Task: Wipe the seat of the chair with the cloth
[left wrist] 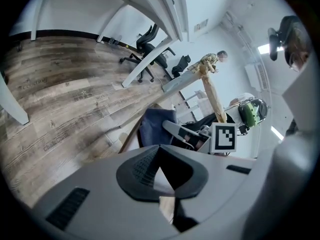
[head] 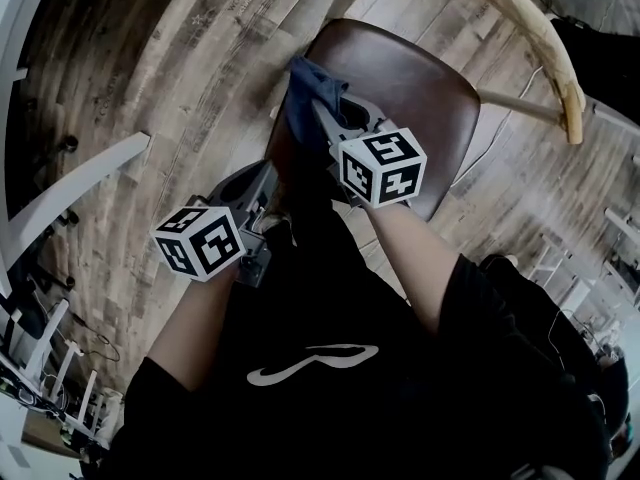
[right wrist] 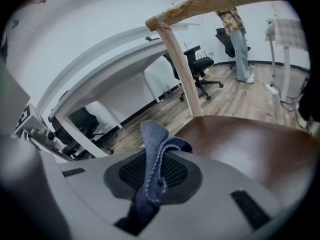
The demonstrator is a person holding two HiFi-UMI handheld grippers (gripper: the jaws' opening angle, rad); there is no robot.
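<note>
As the right tool (head: 325, 118) pinches it, the cloth (head: 303, 86) juts forward.

My right gripper (head: 325, 118) reaches forward, its 2 jaws clamped on the cloth (head: 305, 88). My left gripper (head: 258, 183) sits nearer my body, jaws closed together and empty. Both forearms are extended.
</note>
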